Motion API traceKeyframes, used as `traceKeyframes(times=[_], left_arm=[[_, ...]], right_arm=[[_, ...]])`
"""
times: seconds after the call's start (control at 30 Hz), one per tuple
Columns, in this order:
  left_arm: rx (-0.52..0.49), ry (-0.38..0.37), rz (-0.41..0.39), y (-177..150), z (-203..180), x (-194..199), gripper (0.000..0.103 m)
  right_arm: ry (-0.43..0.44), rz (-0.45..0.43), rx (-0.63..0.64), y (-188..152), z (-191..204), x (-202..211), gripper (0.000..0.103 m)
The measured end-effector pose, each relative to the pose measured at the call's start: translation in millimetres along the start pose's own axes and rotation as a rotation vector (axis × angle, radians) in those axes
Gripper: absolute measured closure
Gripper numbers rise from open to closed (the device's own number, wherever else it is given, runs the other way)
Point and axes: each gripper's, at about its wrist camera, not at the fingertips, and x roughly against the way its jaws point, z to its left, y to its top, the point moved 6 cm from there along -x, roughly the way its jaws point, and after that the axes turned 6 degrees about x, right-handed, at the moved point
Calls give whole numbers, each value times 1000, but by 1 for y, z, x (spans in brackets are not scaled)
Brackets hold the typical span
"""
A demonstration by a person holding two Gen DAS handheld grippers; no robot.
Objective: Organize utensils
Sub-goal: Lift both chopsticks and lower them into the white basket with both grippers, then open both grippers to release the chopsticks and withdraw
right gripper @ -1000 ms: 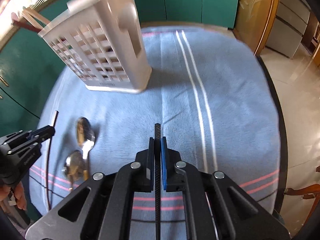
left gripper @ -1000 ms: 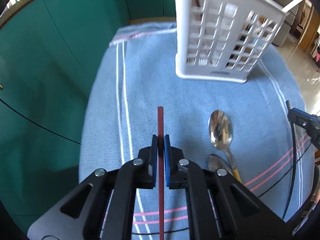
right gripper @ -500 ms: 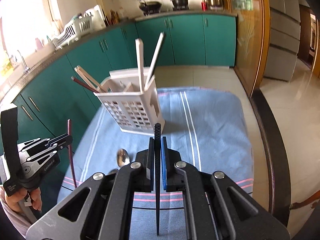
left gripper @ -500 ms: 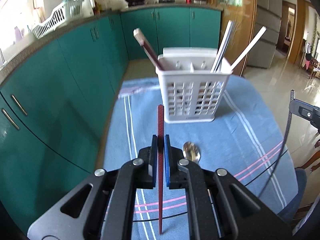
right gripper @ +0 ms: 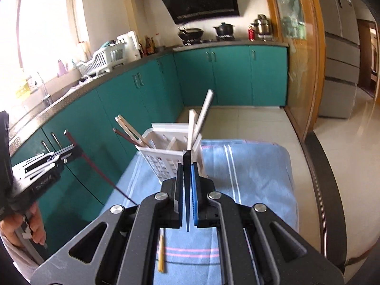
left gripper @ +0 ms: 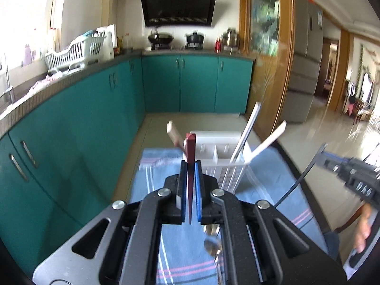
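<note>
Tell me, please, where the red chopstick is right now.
The red chopstick is clamped in the left tongs, held up in the air in front of the white caddy; the right wrist view shows it at far left.

Ahead of the left gripper's fingers: white utensil basket on the blue cloth, with pale sticks leaning out above its rim, blocking approach from over its right side.

Ahead of the right gripper's fingers: same basket, sticks fanning left and upward.

Right of those fingers: bare cloth, open passage.

Left of the left fingers: gap of floor, then teal cabinets.

Below the left fingers: spoon on the cloth.
</note>
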Motion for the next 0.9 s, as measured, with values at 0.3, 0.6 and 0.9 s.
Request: traceKeyframes(times=[0.3, 0.6, 0.9], left_arm=[[45, -49, -156, 108, -1, 6, 97], [61, -20, -134, 103, -2, -75, 97], [80, 14, -35, 67, 15, -113, 97]], right_arm=[[49, -203, 9, 119, 9, 25, 96], [-42, -261, 39, 157, 13, -21, 96], [-73, -131, 46, 108, 7, -92, 96]])
